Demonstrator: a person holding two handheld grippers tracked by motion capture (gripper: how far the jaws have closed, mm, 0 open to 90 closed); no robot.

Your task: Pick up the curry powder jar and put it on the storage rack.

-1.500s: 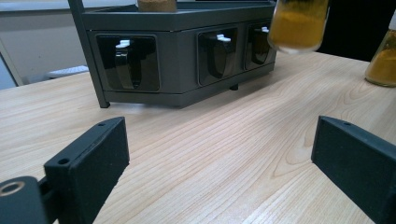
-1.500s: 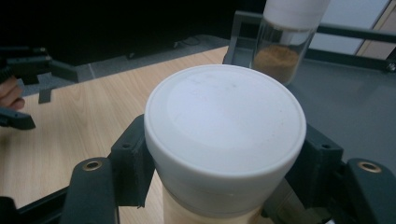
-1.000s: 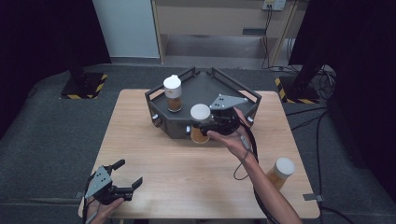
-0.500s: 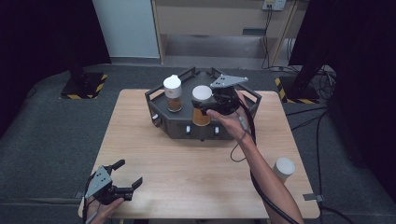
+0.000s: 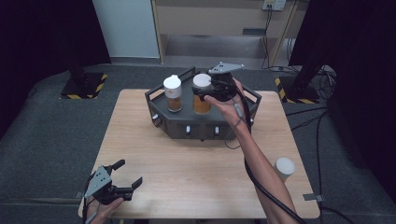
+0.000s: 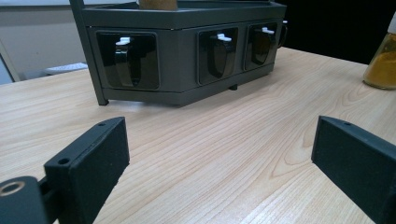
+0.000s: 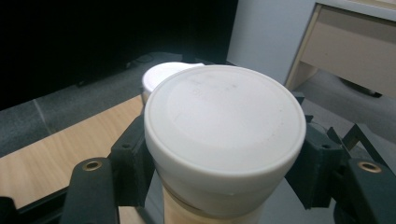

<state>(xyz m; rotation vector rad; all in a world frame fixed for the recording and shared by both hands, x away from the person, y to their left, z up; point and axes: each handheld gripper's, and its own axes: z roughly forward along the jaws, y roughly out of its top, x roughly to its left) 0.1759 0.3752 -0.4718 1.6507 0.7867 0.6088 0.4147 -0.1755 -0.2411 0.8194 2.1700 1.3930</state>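
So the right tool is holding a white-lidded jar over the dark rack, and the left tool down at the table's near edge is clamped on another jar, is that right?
Not quite. The left tool holds nothing: its jaws stand open over bare table, as the left gripper view shows. The rest is right: the right tool grips the white-lidded jar over the dark rack.

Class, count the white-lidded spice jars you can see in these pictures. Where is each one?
3. One jar stands on the dark rack; a second jar is gripped over the rack by the right tool; a third jar stands at the table's right edge.
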